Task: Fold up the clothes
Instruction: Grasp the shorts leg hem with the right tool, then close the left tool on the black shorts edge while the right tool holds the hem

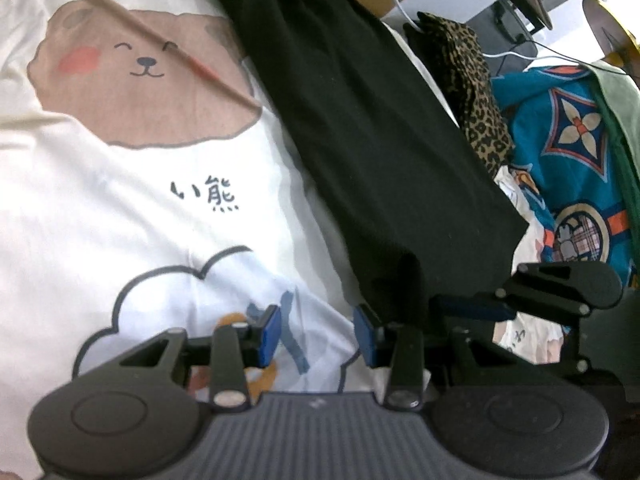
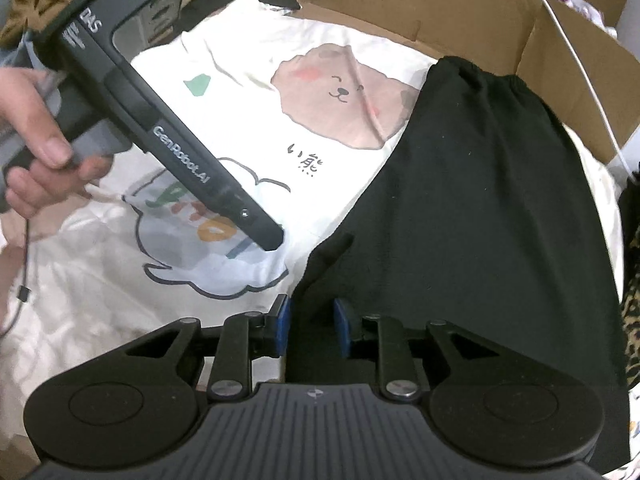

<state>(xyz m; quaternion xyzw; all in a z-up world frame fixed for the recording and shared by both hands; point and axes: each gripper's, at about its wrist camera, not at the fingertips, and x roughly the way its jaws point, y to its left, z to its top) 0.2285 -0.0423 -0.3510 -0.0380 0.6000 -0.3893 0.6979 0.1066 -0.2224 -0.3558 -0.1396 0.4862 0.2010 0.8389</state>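
A long black knit garment (image 2: 472, 208) with a gathered elastic band at its far end lies stretched out on a cream bedsheet (image 1: 132, 216) printed with a brown bear face, dark characters and a cloud outline. Its surface looks smooth and flat, with 1 small flap of cloth turned up near the close end and a loose corner rising there. In the right wrist view, the right gripper (image 2: 312, 326) sits at that near edge with the black cloth between its 2 blue-padded fingers (image 2: 282, 326); the cloth fills the gap, but whether the pads press on it cannot be told. In the left wrist view, the left gripper (image 1: 318, 336) hangs over the sheet just beside the garment's near corner, its fingers (image 1: 269, 336) parted and nothing between them, the black corner lying just past the right-hand one. A hand (image 2: 38, 152) grips the left gripper's handle. Beside the garment lie a leopard-print cloth (image 1: 476, 92) and a blue patterned fabric (image 1: 568, 168), and a brown cardboard box (image 2: 440, 12) stands behind.
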